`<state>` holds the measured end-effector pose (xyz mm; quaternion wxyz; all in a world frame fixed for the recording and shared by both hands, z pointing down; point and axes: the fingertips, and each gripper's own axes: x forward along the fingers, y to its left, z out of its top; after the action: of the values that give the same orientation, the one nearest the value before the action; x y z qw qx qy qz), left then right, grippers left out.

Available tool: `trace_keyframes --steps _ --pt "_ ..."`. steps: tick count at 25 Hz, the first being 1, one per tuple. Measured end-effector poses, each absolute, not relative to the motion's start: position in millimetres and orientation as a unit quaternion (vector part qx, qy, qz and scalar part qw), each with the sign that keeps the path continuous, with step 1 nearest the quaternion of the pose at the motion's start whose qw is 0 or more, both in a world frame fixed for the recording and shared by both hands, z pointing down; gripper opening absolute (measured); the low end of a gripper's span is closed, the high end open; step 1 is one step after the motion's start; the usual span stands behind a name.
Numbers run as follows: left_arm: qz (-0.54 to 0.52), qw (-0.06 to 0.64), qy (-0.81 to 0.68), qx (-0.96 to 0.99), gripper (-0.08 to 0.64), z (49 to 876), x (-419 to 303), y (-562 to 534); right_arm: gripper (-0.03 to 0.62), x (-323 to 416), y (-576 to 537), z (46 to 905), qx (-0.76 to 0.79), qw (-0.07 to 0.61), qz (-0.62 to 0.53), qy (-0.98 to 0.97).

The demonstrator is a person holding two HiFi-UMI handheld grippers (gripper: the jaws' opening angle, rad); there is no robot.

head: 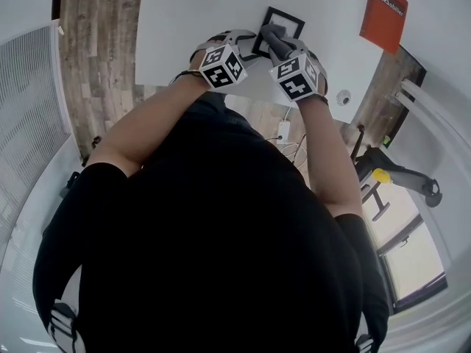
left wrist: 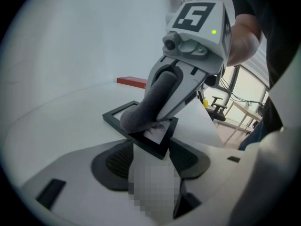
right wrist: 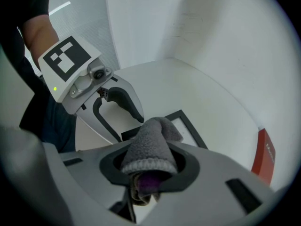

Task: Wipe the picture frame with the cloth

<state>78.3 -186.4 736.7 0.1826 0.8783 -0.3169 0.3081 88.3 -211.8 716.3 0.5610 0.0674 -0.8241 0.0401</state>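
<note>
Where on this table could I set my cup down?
Free: the table left of the picture frame, and the strip between frame and red booklet. Crowded: the frame itself, where left gripper, right gripper and cloth meet.

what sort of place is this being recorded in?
Most likely an office or lab room: a white table with the picture frame on it, a wood-plank floor, and an office chair near a desk by large windows.

A white table (head: 184,20) stands over wood-plank floor (head: 96,57), with a bright window (head: 413,265) to the right.
</note>
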Motion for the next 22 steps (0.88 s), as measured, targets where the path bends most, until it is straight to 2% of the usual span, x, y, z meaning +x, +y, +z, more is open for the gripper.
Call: trace_keyframes --steps 6,22 --pt "0.360 0.141 -0.295 0.874 0.253 748 83 -181 0.100 90 -193 717 0.046 0.566 0.045 -0.822" --pt "0.358 0.150 -0.295 0.873 0.259 750 79 -180 0.100 88 -156 717 0.015 0.575 0.043 -0.817"
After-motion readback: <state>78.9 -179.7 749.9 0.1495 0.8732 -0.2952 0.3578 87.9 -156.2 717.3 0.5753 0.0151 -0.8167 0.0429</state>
